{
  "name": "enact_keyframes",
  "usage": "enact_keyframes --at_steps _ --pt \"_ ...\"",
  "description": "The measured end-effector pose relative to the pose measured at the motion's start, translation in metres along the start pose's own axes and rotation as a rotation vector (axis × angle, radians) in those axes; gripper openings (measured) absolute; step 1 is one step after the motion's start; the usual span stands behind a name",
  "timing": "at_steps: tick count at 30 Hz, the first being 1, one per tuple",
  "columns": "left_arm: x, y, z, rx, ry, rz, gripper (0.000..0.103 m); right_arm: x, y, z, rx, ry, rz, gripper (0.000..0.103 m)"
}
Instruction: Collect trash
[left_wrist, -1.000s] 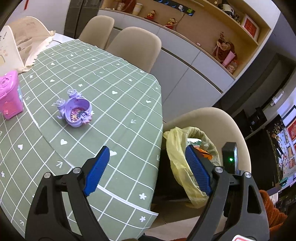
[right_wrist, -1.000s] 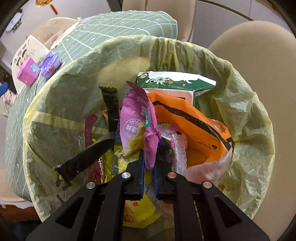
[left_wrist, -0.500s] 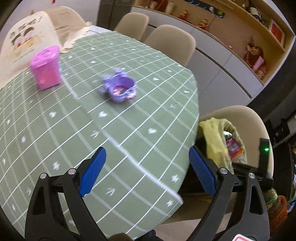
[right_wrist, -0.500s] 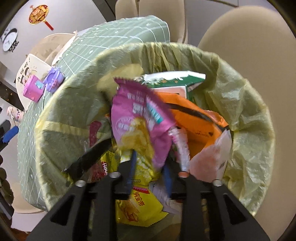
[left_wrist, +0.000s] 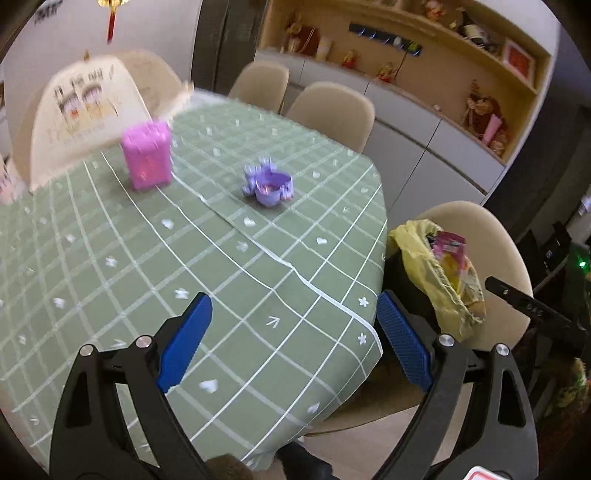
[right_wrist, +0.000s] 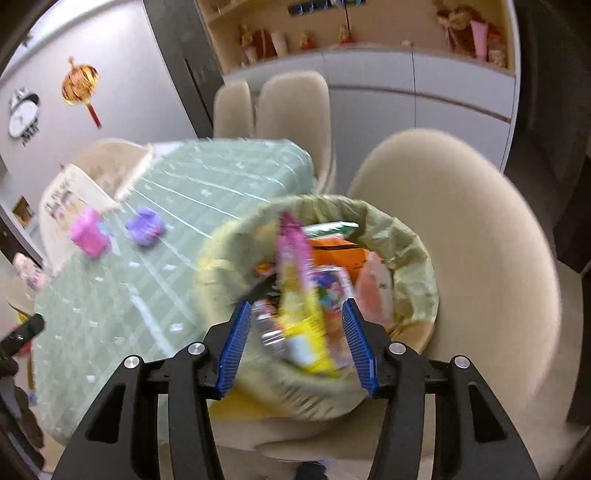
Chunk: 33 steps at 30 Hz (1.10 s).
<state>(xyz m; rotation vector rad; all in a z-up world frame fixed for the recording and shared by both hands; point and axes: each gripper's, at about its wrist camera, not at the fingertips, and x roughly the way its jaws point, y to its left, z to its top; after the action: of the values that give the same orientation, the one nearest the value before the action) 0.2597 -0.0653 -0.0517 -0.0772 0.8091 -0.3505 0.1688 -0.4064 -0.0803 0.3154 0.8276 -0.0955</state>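
The right gripper (right_wrist: 295, 343) has just been opening; its jaws stand apart above the yellow-lined trash bin (right_wrist: 413, 251), the pink wrapper (right_wrist: 291, 236) loose inside it. The left gripper (left_wrist: 291, 339) gapes wide and empty over the tabletop (left_wrist: 147, 258) edge.

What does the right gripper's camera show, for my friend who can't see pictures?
The right gripper is open above a trash bin lined with a yellow bag and full of wrappers; its blue jaws have just opened and hold nothing. The bin sits on a beige chair beside a green table with two small toys, pink and purple.
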Motion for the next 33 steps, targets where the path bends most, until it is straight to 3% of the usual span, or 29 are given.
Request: enact_keyframes --at_steps 7,12,20,33 --pt "-0.076 -0.016 -0.027 0.101 -0.127 0.092 0.086 -0.079 0.071 -0.044 -0.07 -0.097 0.055 0.049" --pt "-0.112 -0.027 -0.049 0.151 -0.172 0.087 0.086 -0.116 0.108 -0.084 -0.125 -0.132 0.053 0.049" --pt "-0.137 -0.032 -0.074 0.173 -0.191 0.06 0.086 -0.15 0.117 -0.114 -0.102 -0.208 -0.04 0.049" --pt "-0.149 -0.027 -0.09 0.163 -0.189 0.068 0.086 -0.166 0.128 -0.132 -0.121 -0.227 -0.063 0.049"
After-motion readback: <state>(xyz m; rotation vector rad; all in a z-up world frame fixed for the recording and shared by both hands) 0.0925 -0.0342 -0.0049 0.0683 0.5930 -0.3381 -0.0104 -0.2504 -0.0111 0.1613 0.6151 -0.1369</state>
